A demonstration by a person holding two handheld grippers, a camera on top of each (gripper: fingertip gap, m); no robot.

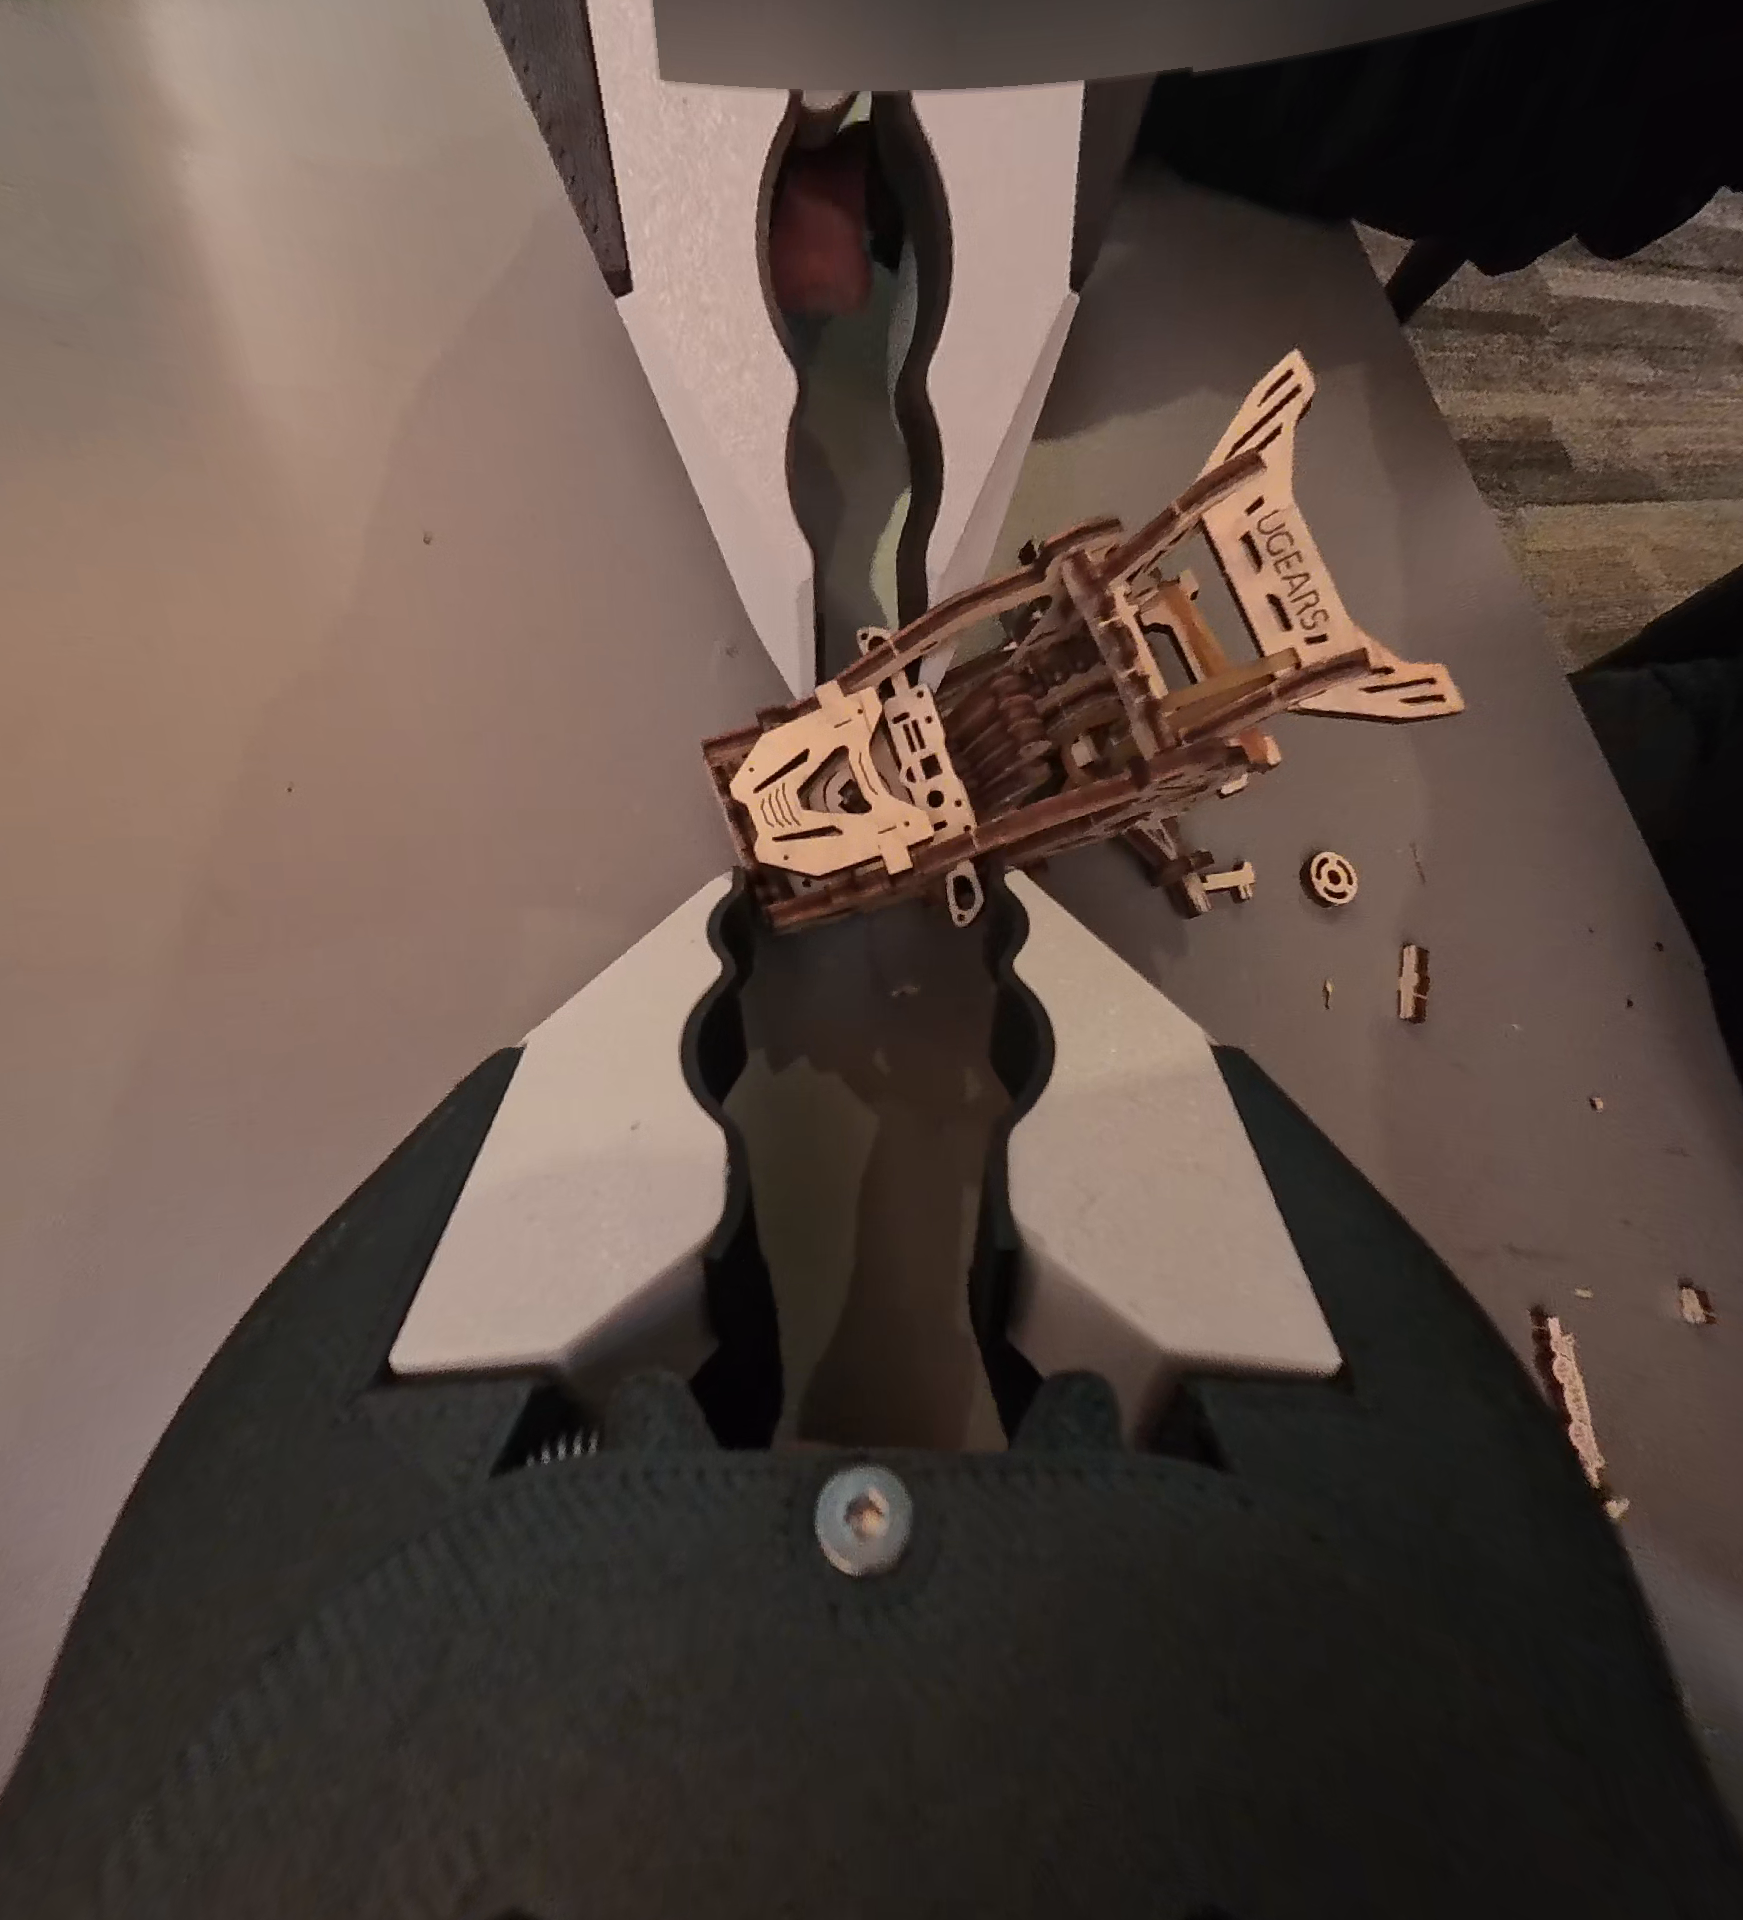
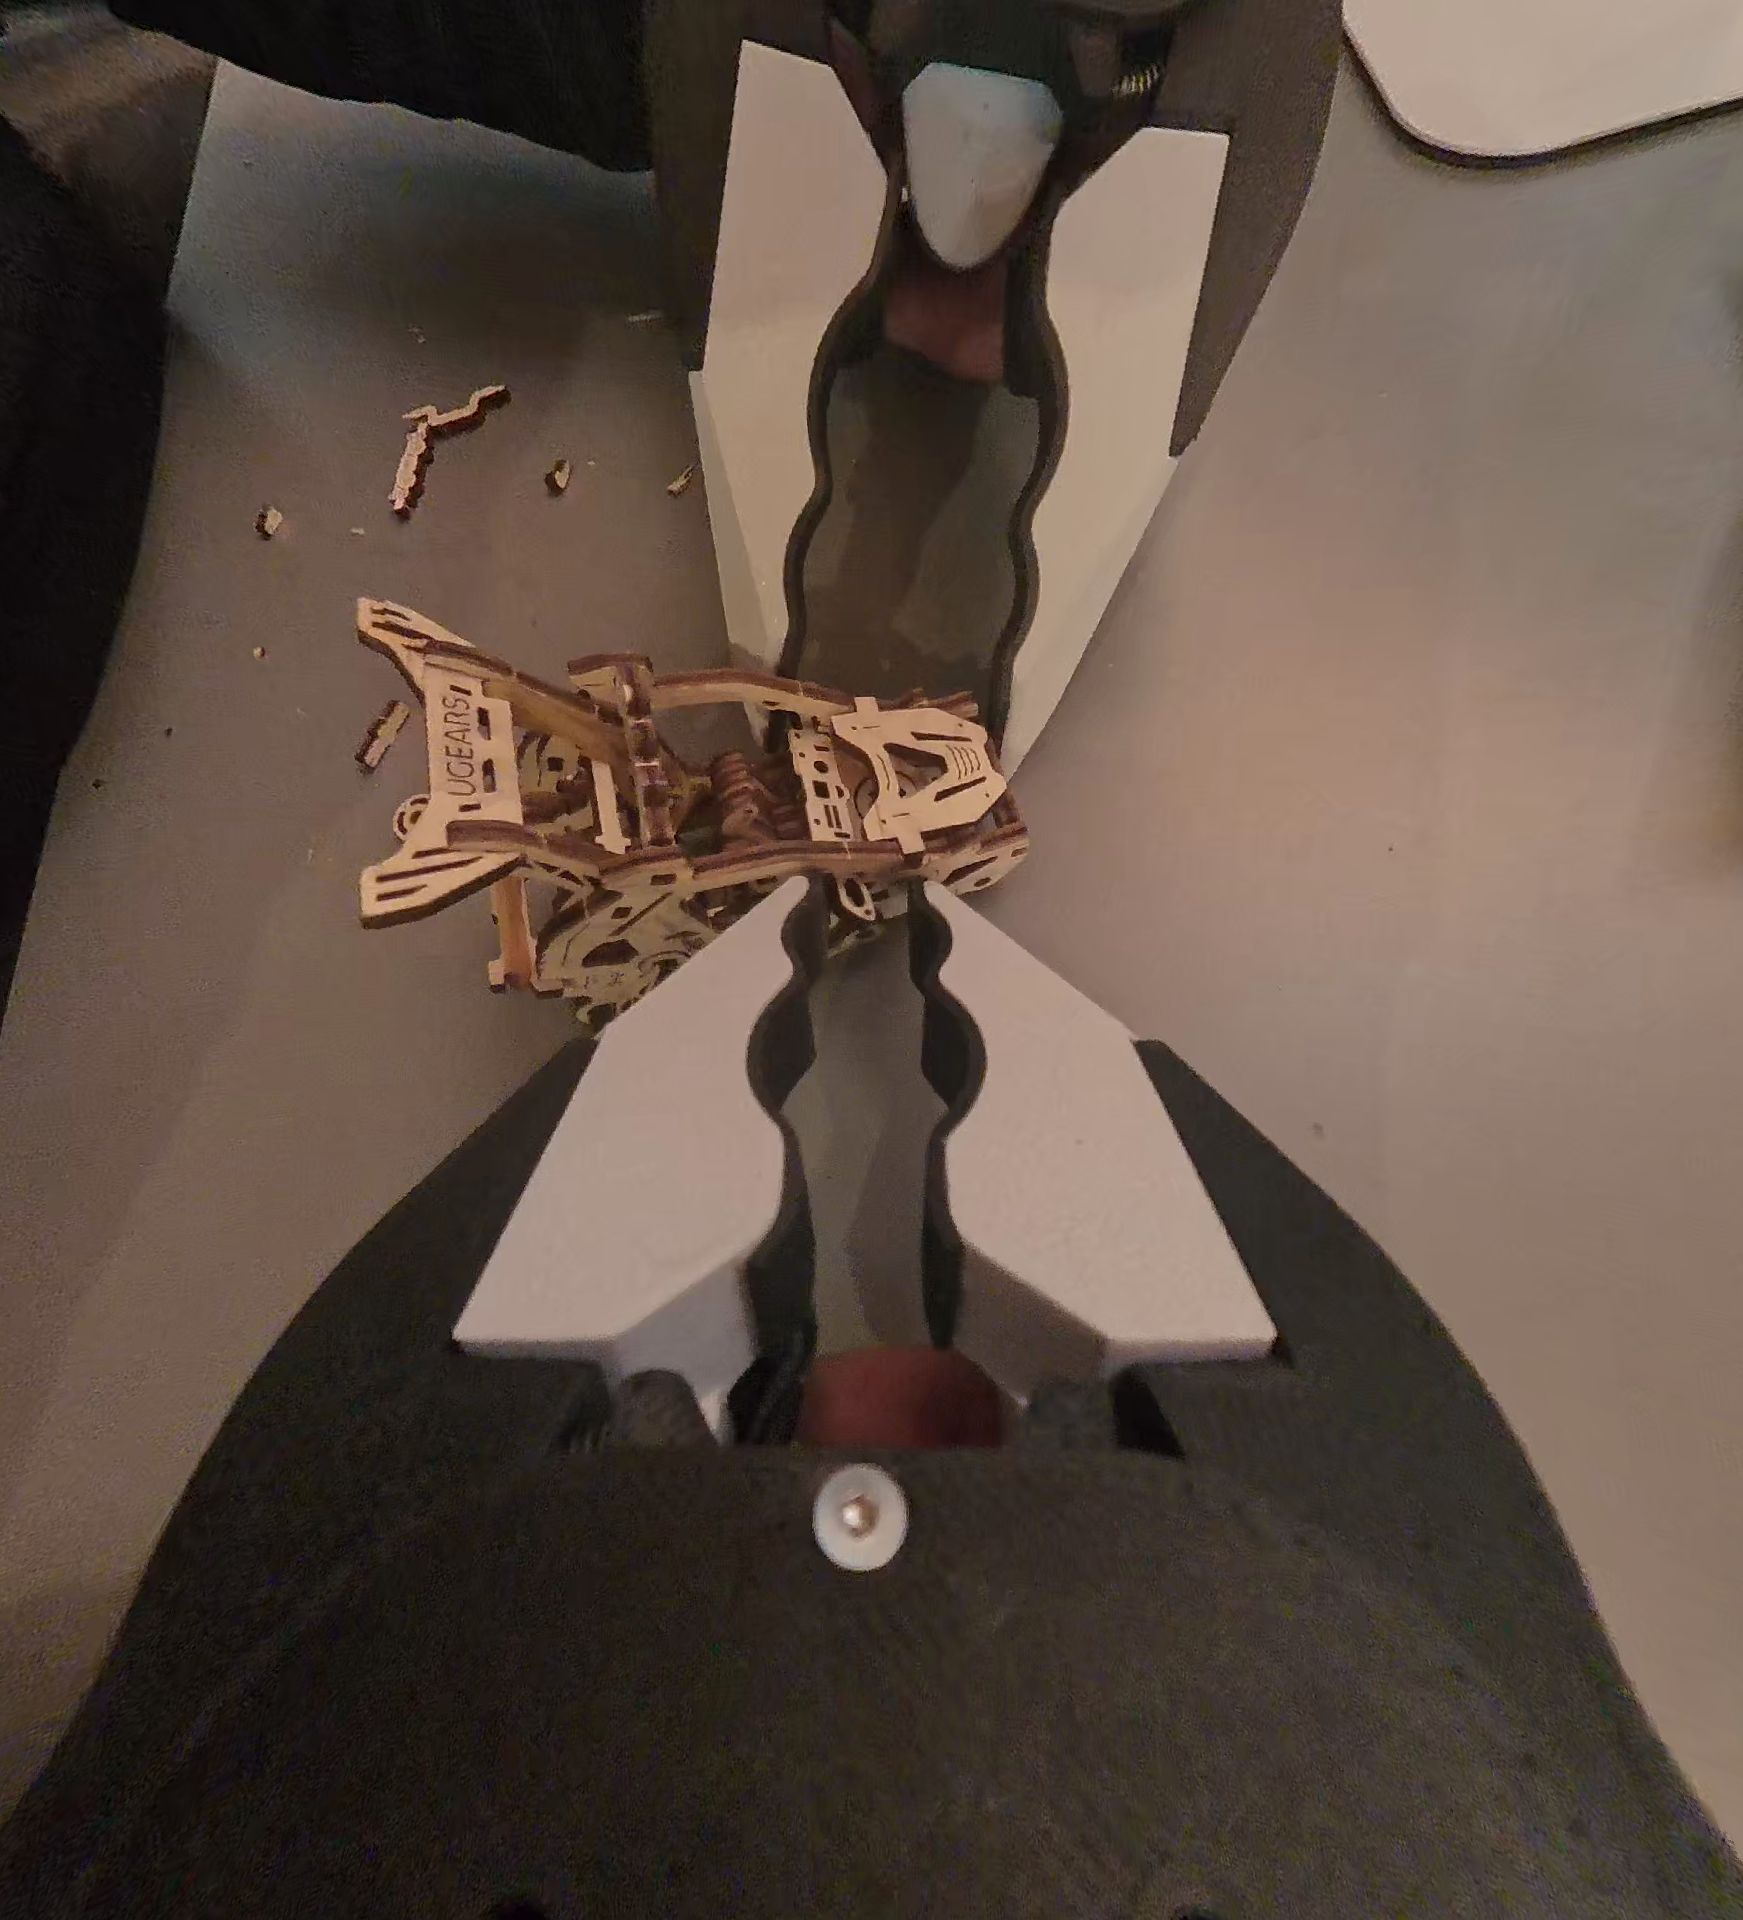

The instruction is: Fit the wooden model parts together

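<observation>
Grey tabletop (image 1: 223,727) all round, with a wooden model (image 1: 1054,717) lying on it at a slant. I'll use that as my reference point.

Left wrist view: the left gripper (image 1: 877,909) comes in from the near side of the model's nose end. Its fingers are parted fairly wide, with the nose's near corner and a little oval lug sitting between the tips. The left tip looks like it's touching the corner, but I honestly can't tell whether it's actually clamping anything. The other gripper faces it from the far side of the nose. Right of the model's tail fins there's a small round wooden disc (image 1: 1332,883) and a short wooden stick (image 1: 1412,982), both close by on the table, plus crumbs of wood further out. Past the table edge beyond the tail is patterned carpet (image 1: 1625,364).

Right wrist view: left of the model there's a zigzag offcut (image 2: 441,447) and a few chips. The tail fins point left and the nose points right. The right gripper (image 2: 867,899) sits at the near side of the nose with its fingers drawn in narrow. An oval lug on the model's side edge sits in the slim gap between the tips. It might be a pinch, but I can't confirm contact. Far right of the model, at the top corner, there's a pale mat (image 2: 1573,73).
</observation>
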